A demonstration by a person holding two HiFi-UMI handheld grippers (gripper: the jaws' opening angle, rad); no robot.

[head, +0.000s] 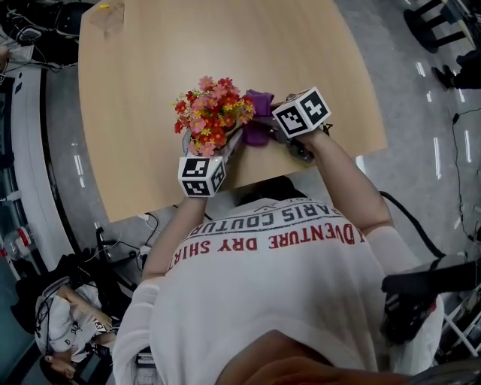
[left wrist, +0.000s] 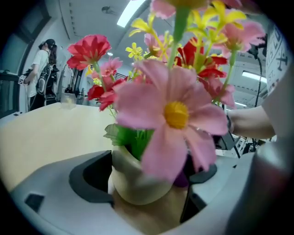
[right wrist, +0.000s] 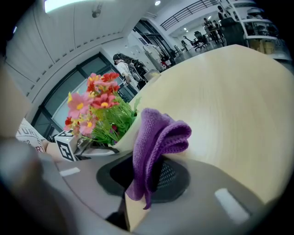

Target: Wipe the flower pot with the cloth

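Note:
A cream flower pot (left wrist: 133, 181) full of pink, red and yellow flowers (head: 214, 116) stands near the front edge of the wooden table (head: 150, 68). My left gripper (left wrist: 147, 186) is shut on the pot's body, one pad on each side. In the head view the left gripper (head: 224, 149) reaches the pot from the near side, and the blooms hide most of the pot. The right gripper (right wrist: 144, 176) is shut on a folded purple cloth (right wrist: 154, 137). The cloth (head: 259, 120) lies against the right side of the pot (right wrist: 125, 133).
A clear plastic cup (head: 109, 15) stands at the table's far left corner. The table's near edge (head: 248, 184) runs just below both grippers. A seated person (head: 60, 323) and cables are on the floor at the left.

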